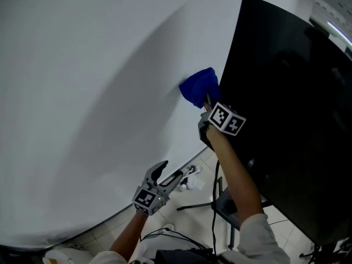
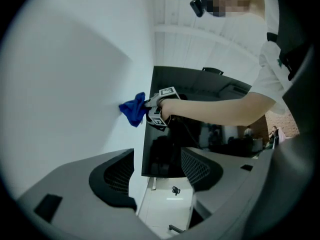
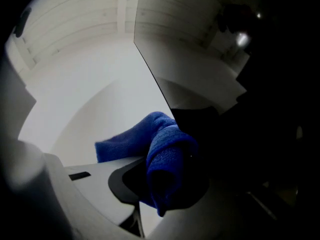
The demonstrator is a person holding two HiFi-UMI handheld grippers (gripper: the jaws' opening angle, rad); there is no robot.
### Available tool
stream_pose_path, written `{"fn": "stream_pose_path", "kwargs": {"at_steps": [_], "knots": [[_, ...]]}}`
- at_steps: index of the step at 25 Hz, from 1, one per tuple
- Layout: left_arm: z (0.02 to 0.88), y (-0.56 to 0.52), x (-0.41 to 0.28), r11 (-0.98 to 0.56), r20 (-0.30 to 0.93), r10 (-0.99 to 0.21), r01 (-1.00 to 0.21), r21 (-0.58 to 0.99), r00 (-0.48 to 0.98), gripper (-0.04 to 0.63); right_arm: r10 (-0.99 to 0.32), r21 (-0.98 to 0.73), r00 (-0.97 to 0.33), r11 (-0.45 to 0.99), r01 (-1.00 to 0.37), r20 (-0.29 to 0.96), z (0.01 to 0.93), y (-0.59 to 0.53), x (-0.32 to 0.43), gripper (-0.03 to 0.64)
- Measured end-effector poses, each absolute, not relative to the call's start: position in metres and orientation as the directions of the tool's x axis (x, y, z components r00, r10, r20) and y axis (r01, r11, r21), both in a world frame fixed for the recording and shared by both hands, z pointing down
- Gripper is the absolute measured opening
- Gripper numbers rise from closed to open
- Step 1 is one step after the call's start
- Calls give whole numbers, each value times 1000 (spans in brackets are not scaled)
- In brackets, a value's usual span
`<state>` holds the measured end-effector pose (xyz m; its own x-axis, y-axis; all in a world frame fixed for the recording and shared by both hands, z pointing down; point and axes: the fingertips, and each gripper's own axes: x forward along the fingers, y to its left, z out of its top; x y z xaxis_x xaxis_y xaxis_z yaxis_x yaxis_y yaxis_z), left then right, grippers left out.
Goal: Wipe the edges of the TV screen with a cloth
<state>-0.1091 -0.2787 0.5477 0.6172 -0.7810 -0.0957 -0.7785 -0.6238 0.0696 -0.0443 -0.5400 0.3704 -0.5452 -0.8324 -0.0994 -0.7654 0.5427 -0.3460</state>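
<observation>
The left gripper, low at 6 o'clock, hangs idle with fingers spread wide, while the right gripper's fingers pinch the blue cloth against the TV screen's 9 o'clock edge, so wiping looks underway, probably with 3 edges left.

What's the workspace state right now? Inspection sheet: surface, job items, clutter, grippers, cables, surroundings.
Surface: TV screen, dark, upright on a stand.
Job's things: blue cloth, bunched, pressed at the screen edge nearest the white wall.
Clutter: small white item on the floor by the wall base; cannot identify.
Grippers: right gripper shut on the blue cloth; left gripper open, empty, held low.
Cables: black cable hangs beside the right arm; more cable loops on the floor.
Surroundings: tiled floor; otherwise nothing seen.
</observation>
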Motion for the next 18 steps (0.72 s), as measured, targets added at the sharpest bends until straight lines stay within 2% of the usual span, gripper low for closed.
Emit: {"fn": "stream_pose_path", "kwargs": {"at_steps": [5, 13, 18], "knots": [[500, -278, -100, -635, -148, -770, -769, 71, 621, 278, -825, -359, -537, 563, -745, -177, 292, -531, -42, 74], [448, -290, -89, -662, -195, -728, -748, -48, 657, 278, -809, -322, -511, 585, -744, -290, 181, -522, -39, 75], [446, -275, -87, -664, -235, -716, -745, -65, 658, 278, -803, -320, -491, 589, -743, -337, 156, -509, -37, 75]]}}
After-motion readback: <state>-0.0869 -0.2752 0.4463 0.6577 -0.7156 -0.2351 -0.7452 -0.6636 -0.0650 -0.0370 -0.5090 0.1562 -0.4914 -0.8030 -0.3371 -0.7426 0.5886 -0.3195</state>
